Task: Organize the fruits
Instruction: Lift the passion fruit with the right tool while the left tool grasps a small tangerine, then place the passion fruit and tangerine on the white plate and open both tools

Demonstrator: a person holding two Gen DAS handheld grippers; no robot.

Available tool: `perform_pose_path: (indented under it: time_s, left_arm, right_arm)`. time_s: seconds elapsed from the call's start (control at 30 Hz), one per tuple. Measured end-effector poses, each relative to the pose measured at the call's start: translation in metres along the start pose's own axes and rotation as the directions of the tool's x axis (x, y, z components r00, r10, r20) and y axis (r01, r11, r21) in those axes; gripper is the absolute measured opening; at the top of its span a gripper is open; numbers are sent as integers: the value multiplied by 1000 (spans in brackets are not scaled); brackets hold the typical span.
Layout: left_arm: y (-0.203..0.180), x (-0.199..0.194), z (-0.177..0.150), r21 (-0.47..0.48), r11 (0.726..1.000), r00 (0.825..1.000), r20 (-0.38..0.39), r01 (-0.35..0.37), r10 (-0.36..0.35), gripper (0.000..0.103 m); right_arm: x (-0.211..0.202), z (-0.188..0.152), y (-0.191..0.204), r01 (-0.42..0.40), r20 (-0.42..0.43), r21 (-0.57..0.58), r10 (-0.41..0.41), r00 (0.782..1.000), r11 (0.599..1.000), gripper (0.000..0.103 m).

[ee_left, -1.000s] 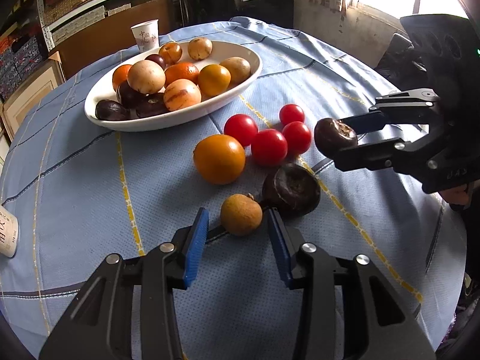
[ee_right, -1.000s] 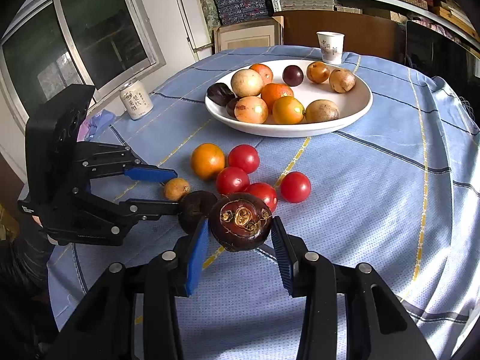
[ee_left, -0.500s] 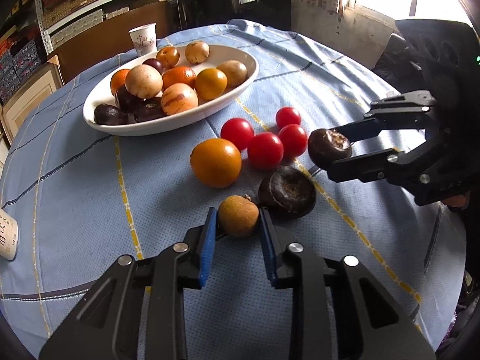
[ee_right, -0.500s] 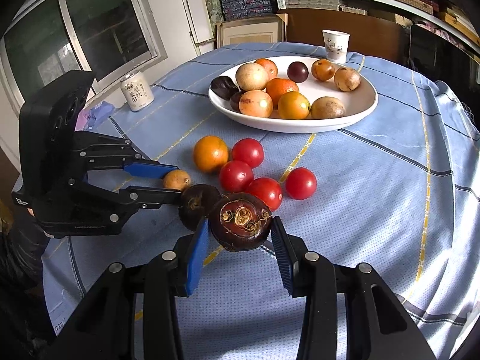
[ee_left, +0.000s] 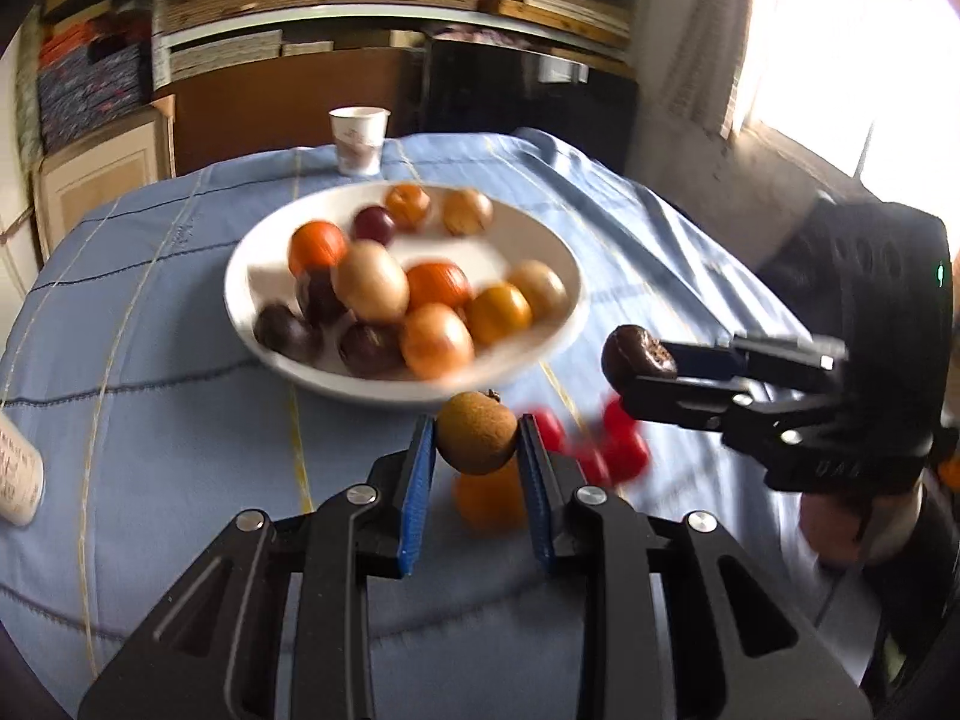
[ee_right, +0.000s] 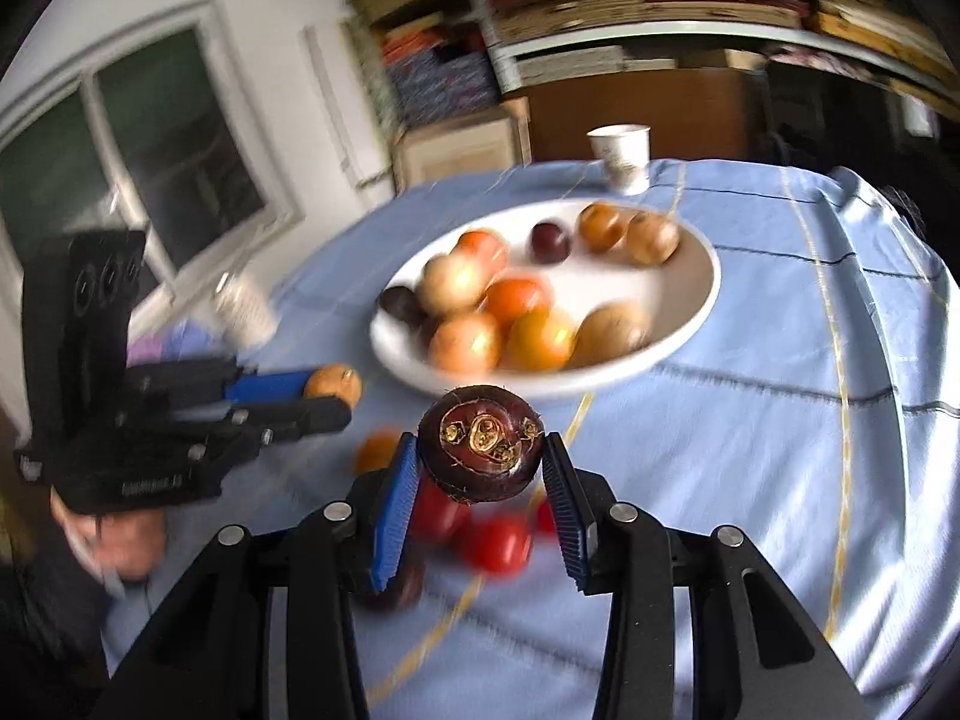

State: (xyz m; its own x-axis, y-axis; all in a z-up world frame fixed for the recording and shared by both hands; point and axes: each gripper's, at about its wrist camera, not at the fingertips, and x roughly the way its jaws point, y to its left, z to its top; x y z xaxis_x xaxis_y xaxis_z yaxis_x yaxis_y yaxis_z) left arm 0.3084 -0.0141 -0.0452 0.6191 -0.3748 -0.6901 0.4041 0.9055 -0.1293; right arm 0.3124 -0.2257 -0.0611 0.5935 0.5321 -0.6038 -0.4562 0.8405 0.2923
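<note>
Now my left gripper (ee_left: 477,459) has lifted the small brown fruit (ee_left: 476,432) off the blue cloth (ee_left: 180,420), clamped between its blue pads, so both fruits are airborne and ready for the white bowl (ee_left: 534,354). My right gripper (ee_right: 480,483) holds the dark fruit (ee_right: 482,450) pinched level, just short of the rim. Tomatoes (ee_right: 495,543) and an orange (ee_left: 489,501) wait below; beyond, a paper cup (ee_left: 359,139).

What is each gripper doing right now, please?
Left gripper: closed on the small round brown fruit.
Right gripper: closed on the dark purple-brown round fruit.
</note>
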Motion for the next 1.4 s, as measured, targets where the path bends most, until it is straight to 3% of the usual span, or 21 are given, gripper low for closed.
perform_pose_path:
  time_s: [0.13,0.2,0.43,0.47,0.53,0.63,0.73,0.87,1.03,1.17,1.4]
  left_arm:
    - [15,18,44,-62,998,1000,23,9,-8,27]
    - [13,31,65,-49,998,999,40,-33,34,27]
    - [19,75,94,-80,991,994,-8,-106,105,30]
    - [20,78,96,-87,989,993,-12,-117,117,36]
    - [21,75,97,-102,985,990,0,-138,139,78]
    - [18,57,95,-97,976,977,66,-195,202,92]
    - [14,38,96,-102,973,972,98,-206,215,97]
    - [10,15,87,-124,967,963,122,-224,239,98]
    - [11,2,53,-128,954,952,112,-272,286,98]
    - [16,4,14,-133,944,950,52,-300,309,98]
    - [15,-3,-4,-129,937,941,48,-325,334,98]
  right_arm:
    - [25,23,-17,21,10,82,-22,1000,996,43]
    - [35,33,-26,28,29,118,-32,999,993,43]
    - [54,53,-45,58,40,157,-65,997,986,44]
    - [55,55,-47,52,38,166,-60,997,985,44]
    - [53,57,-50,34,42,182,-43,998,983,56]
    - [40,57,-49,30,72,193,-44,996,981,62]
    - [25,55,-38,60,90,151,-74,993,987,62]
    - [12,48,-17,184,119,64,-191,974,981,62]
    - [5,36,-11,203,105,55,-207,973,978,62]
    - [1,22,-4,228,93,39,-231,969,973,62]
    - [-4,6,1,272,57,22,-273,960,962,62]
